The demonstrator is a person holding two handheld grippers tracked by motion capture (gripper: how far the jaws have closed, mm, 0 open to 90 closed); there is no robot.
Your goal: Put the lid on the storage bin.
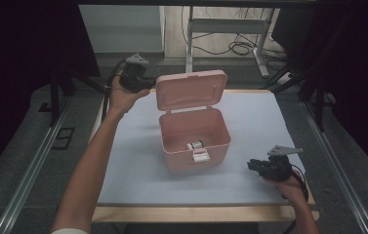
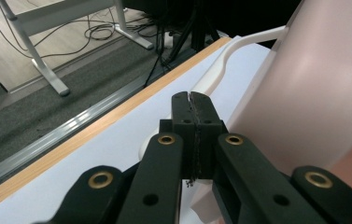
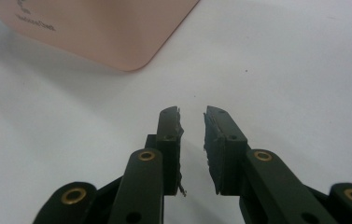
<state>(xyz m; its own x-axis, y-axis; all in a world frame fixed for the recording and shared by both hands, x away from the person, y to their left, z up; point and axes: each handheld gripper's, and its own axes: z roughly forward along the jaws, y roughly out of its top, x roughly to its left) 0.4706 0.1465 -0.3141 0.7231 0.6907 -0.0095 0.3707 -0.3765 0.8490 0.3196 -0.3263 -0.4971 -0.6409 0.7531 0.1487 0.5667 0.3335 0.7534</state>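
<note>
A pink plastic box (image 1: 194, 139) stands open in the middle of the table, its lid (image 1: 191, 90) raised upright at the back. A small white and dark cylinder (image 1: 196, 145) lies inside, and a white latch (image 1: 201, 156) hangs on the front wall. My left gripper (image 1: 150, 84) is held up beside the lid's left edge. Its jaws are shut together with nothing between them (image 2: 193, 98), and the pink lid (image 2: 304, 93) is close on the right. My right gripper (image 1: 252, 165) rests low near the front right. It is open (image 3: 192, 114), pointing toward the box's corner (image 3: 94, 28).
A white sheet (image 1: 264, 126) covers the wooden table, whose far edge (image 2: 94, 128) runs behind the lid. A white curved handle (image 2: 225, 60) sticks out past the lid. Desk legs and cables (image 1: 240, 46) lie on the floor beyond.
</note>
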